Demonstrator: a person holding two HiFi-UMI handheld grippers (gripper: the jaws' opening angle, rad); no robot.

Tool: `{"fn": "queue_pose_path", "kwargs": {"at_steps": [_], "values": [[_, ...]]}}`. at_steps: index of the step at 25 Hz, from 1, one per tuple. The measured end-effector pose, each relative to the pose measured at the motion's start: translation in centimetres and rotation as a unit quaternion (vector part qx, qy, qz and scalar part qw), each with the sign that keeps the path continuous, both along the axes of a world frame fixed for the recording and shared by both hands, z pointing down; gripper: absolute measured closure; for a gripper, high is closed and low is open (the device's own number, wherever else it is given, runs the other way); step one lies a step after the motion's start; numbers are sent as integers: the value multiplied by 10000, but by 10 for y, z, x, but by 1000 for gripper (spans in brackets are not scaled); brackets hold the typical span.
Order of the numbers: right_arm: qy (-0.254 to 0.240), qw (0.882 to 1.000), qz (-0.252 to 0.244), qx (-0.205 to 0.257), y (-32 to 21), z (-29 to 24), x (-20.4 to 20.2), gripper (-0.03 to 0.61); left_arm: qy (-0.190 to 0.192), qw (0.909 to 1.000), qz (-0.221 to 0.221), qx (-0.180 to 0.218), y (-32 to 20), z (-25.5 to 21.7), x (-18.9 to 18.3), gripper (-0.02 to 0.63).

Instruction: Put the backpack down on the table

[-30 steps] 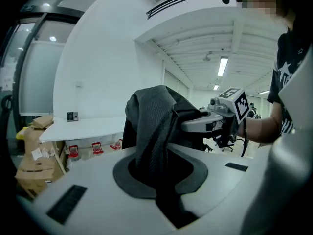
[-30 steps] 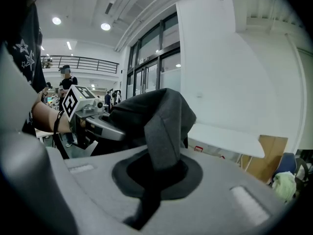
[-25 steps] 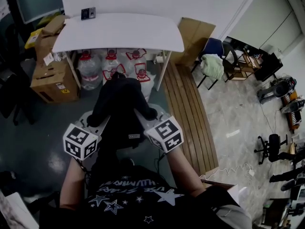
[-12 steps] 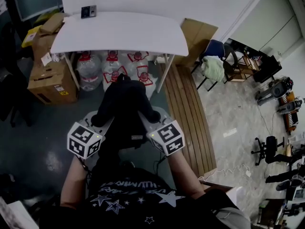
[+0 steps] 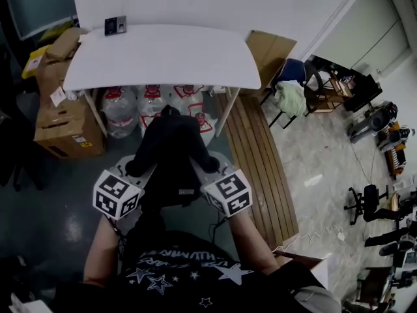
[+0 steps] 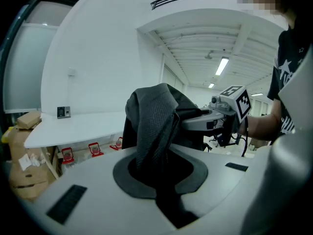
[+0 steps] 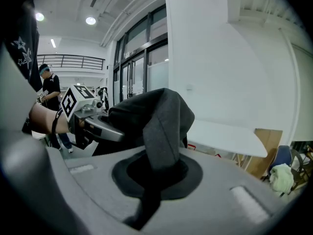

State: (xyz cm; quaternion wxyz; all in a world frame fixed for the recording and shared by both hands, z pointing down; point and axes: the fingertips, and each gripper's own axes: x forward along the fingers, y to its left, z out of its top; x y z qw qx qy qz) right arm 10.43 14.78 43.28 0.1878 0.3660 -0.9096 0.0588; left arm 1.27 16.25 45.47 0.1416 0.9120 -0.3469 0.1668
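A black backpack [image 5: 171,152] hangs in the air between my two grippers, in front of the white table [image 5: 163,56] and below the level of its top. My left gripper [image 5: 137,169] is shut on the backpack's left strap [image 6: 154,126], which runs down between its jaws. My right gripper [image 5: 203,165] is shut on the right strap [image 7: 164,131] the same way. In the left gripper view the backpack [image 6: 166,116] fills the middle, with the right gripper behind it. The table top [image 6: 73,129] lies beyond to the left, and the right gripper view has that table [image 7: 225,137] at the right.
Several water jugs [image 5: 153,100] stand under the table. Cardboard boxes [image 5: 62,119] are stacked at its left end, another box [image 5: 270,51] leans at its right. A small dark device [image 5: 115,25] lies on the table's far left corner. A wooden slat panel [image 5: 257,162] lies on the floor to the right.
Both grippers have carried the backpack forward toward the table; the table and jugs now appear closer. The grip on both straps is unchanged.
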Motion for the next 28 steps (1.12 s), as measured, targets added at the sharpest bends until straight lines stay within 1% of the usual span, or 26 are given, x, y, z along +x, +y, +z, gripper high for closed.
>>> {"fn": "queue_pose_path", "kwargs": {"at_steps": [5,12,17,21,28], "values": [[3,9998,175,17,-44,-4,-16,574,59,9998,171,10,-47,-1,-15,574],[167,9993,338,2,-98,-4,-38,574,157,9993,341,7,-103,-1,-38,574],[238,9990,362,-62,-128,-1,-63,574,179,9992,363,-61,-133,3,-63,574],[274,9988,360,-205,-153,6,-88,574,67,9992,380,-73,-158,7,-87,574],[369,9987,289,-206,-187,2,-121,574,91,9989,464,-50,-193,3,-121,574]]}}
